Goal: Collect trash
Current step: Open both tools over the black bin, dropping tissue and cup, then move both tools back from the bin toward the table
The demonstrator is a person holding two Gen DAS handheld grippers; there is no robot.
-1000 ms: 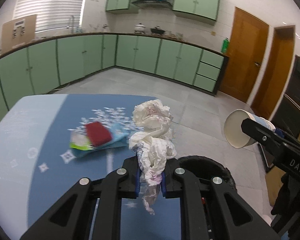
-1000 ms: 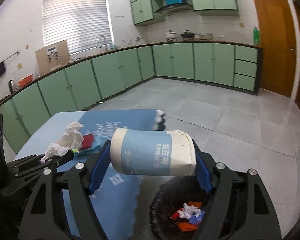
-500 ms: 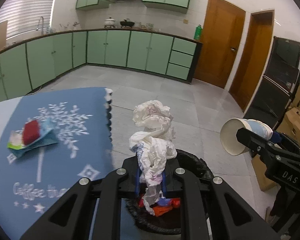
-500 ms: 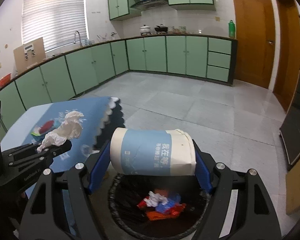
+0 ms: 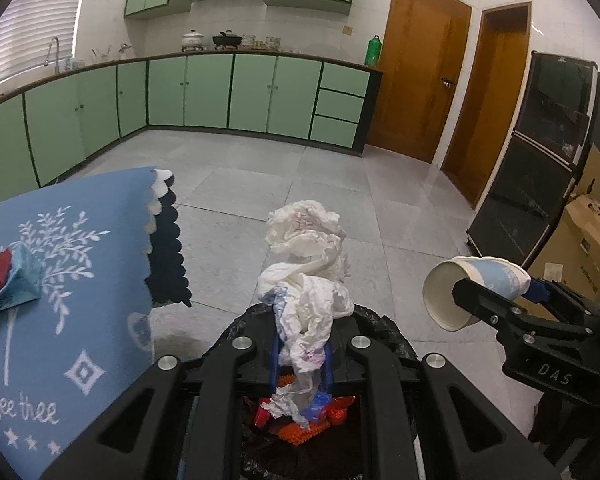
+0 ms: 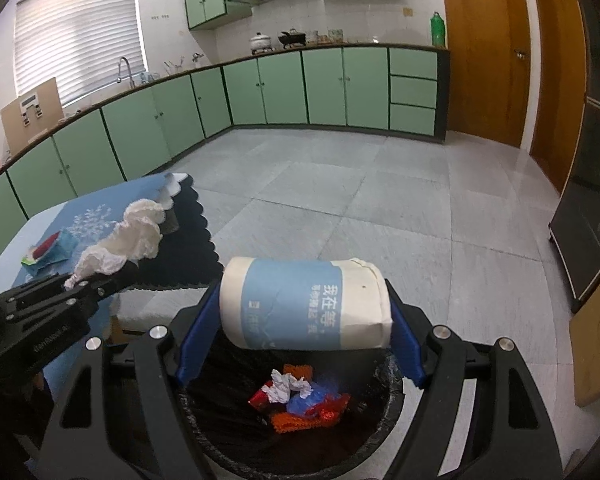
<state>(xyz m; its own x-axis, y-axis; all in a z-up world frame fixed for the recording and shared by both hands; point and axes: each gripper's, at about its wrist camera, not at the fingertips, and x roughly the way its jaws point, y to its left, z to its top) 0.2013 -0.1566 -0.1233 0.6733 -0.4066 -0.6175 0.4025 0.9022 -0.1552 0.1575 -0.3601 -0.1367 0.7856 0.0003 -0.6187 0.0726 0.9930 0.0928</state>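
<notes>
Left fingers (image 5: 277,354) are being kept pinched narrow on a crumpled white tissue wad (image 5: 306,268), its tail hanging between the blue pads toward the bin. Right fingers (image 6: 196,340) are being held wide, clamped across the ends of a blue-and-cream paper cup (image 6: 306,306) lying sideways between them. Just below both, the black-lined trash bin (image 6: 388,420) is being brought fully under the grippers; a second ago only part of its rim was showing and the blue desk (image 5: 80,300) was filling the left view. Red, orange, blue and white scraps are already lying inside the bin. Judgement: the carry is nearly done, and release of both items is looking like the next step. A red-and-blue wrapper (image 5: 4,280) is being left on the desk, so another pickup is likely remaining.
</notes>
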